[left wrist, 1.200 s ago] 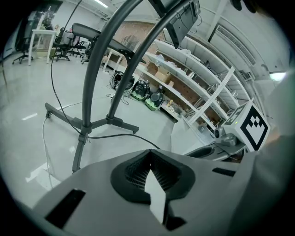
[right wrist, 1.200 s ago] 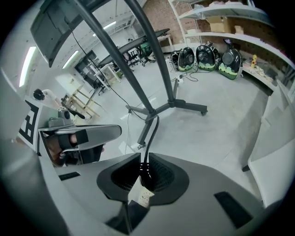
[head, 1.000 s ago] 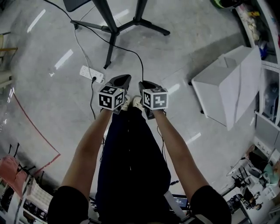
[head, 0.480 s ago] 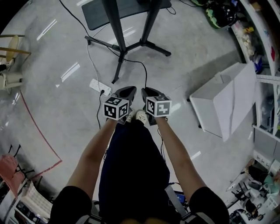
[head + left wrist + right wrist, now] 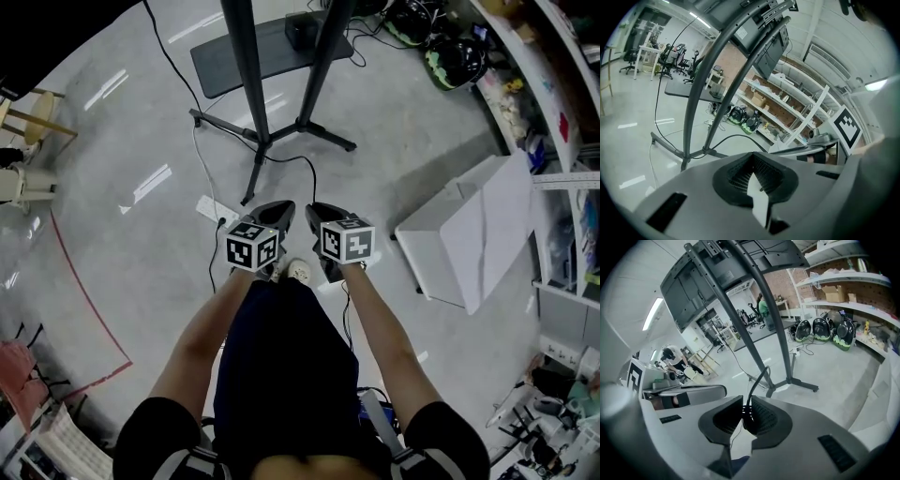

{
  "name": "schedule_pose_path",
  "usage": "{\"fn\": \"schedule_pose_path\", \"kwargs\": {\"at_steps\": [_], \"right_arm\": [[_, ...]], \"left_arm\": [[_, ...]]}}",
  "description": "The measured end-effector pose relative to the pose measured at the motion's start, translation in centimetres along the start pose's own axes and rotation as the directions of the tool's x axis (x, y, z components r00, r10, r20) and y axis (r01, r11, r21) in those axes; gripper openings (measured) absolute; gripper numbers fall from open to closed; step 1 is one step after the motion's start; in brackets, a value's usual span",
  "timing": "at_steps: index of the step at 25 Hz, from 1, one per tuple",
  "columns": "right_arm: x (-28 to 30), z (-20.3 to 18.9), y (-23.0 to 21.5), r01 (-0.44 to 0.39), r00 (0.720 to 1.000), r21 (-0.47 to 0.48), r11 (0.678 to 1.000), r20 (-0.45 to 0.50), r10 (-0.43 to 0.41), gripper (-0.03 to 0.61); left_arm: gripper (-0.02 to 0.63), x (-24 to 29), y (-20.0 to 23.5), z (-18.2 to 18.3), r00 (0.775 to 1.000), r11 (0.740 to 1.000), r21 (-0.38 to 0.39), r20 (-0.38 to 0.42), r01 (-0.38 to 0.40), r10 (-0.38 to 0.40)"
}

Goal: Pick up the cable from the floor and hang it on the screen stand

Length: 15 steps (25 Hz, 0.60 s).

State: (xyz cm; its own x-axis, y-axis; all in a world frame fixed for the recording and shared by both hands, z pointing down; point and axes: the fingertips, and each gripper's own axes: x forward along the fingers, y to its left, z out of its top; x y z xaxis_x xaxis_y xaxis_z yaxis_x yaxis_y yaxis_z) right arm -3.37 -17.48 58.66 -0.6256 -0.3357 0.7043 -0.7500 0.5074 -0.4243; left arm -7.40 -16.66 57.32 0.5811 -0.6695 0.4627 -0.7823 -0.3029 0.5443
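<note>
- Down in front of the person's legs, the left gripper [image 5: 278,214] and right gripper [image 5: 317,217] were held side by side above the floor [image 5: 422,112].
- The right gripper's jaws pinched a black cable [image 5: 757,380], which rose from the pads and curved away toward the foot of the screen stand [image 5: 246,84].
- The left gripper's jaws were pressed together at the tips; I couldn't make out anything between them.
- A white power strip [image 5: 214,208] lay on the floor near the stand's leg and the left gripper.
</note>
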Motion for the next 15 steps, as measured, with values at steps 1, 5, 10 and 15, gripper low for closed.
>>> {"fn": "schedule_pose_path", "kwargs": {"at_steps": [1, 5, 10, 15], "right_arm": [[-0.5, 0.7, 0.5, -0.01, 1.0, -0.011, 1.0, 0.006, 0.011, 0.069], [-2.4, 3.3, 2.6, -0.056, 0.998, -0.095, 0.994, 0.014, 0.058, 0.069], [-5.2, 5.3, 4.9, -0.071, 0.997, -0.178, 0.982, 0.025, 0.077, 0.069], [-8.0, 7.7, 6.7, -0.074, 0.994, -0.205, 0.976, 0.063, 0.089, 0.069]], "left_arm": [[0.006, -0.3, -0.4, 0.7, 1.0, 1.0, 0.0, 0.008, 0.004, -0.004], [0.006, -1.8, -1.6, 3.0, 1.0, 1.0, 0.02, 0.028, 0.008, -0.009], [0.006, -3.9, -4.1, 5.0, 0.999, 1.0, 0.027, 0.044, 0.004, -0.005], [0.006, -5.8, -6.2, 7.1, 0.998, 0.999, 0.041, 0.067, 0.018, -0.021]]}}
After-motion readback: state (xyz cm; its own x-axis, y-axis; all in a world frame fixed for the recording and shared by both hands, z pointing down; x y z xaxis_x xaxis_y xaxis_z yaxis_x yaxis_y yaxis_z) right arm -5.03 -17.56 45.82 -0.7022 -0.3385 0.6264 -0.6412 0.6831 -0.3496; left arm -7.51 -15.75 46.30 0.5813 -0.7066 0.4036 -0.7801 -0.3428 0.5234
